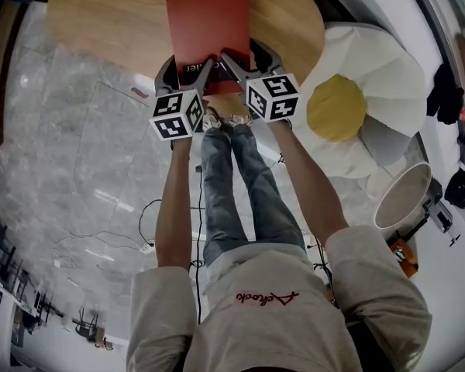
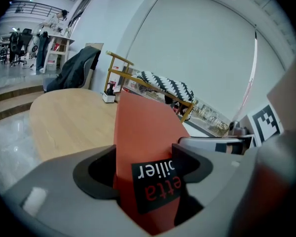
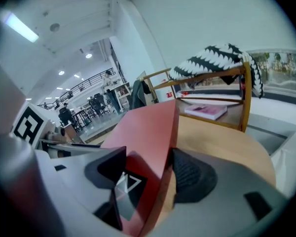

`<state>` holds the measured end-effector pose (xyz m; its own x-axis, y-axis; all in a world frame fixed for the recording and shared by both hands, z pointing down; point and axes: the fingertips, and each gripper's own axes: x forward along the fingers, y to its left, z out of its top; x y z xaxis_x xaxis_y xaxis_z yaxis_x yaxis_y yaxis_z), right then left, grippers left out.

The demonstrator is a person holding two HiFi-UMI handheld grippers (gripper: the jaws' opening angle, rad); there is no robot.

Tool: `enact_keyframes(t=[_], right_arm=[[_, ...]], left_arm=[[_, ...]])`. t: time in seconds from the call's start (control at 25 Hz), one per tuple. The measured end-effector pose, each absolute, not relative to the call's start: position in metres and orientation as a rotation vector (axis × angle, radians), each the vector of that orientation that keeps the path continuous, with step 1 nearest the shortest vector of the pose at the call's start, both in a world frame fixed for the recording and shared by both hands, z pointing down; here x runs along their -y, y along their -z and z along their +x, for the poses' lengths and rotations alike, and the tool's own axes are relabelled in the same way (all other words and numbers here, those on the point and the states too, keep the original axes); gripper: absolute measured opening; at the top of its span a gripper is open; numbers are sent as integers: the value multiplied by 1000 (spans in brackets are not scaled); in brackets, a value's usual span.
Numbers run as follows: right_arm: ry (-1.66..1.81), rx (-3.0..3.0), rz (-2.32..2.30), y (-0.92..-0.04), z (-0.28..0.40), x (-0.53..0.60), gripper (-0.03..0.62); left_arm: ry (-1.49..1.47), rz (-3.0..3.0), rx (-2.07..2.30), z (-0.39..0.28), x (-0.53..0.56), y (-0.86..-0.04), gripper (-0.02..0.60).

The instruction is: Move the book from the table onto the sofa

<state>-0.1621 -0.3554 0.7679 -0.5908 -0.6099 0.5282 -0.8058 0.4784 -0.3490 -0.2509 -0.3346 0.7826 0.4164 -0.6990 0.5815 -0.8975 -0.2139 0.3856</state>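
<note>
A red book with a black label on its near edge hangs a little above the round wooden table. My left gripper is shut on the left part of that near edge, and my right gripper is shut on the right part. In the left gripper view the book stands on edge between the pads of the left gripper. The right gripper clamps the book in the same way. A white petal-shaped sofa cushion with a yellow centre lies on the floor right of the table.
A wooden rack draped with a black-and-white cloth stands beyond the table and holds a pink book. A white round tub sits right of the cushion. Cables trail over the marble floor beside the person's legs.
</note>
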Motion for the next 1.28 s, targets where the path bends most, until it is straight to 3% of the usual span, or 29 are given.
enact_keyframes(t=[1.28], right_arm=[[-325, 2766, 1285, -431, -178, 368, 268]], left_arm=[[-106, 2292, 1636, -268, 349, -449, 344]])
